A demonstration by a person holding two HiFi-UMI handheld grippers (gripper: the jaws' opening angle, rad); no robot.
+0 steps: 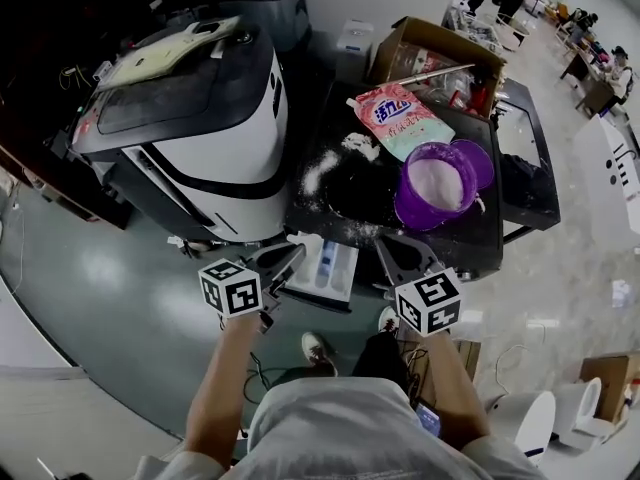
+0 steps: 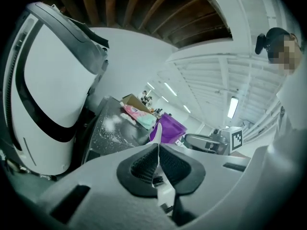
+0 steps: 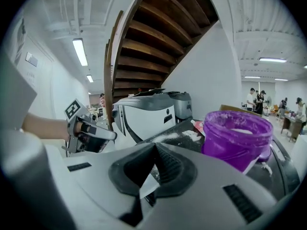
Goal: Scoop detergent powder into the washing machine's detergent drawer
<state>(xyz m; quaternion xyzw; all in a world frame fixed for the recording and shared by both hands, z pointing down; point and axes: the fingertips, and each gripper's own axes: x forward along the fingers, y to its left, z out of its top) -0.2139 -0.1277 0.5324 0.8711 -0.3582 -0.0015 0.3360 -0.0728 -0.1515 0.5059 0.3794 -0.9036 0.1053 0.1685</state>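
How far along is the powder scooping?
Done: tub of powder open on the table, drawer lying at its front edge. In hand: nothing; left gripper and right gripper both shut, hanging short of the table. Left: likely all the scooping; no scoop visible, drawer's fill unclear.

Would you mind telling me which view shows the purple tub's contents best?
The head view: it looks down into the purple tub, showing white powder inside. The right gripper view shows its side and rim; the left gripper view only a distant purple patch.
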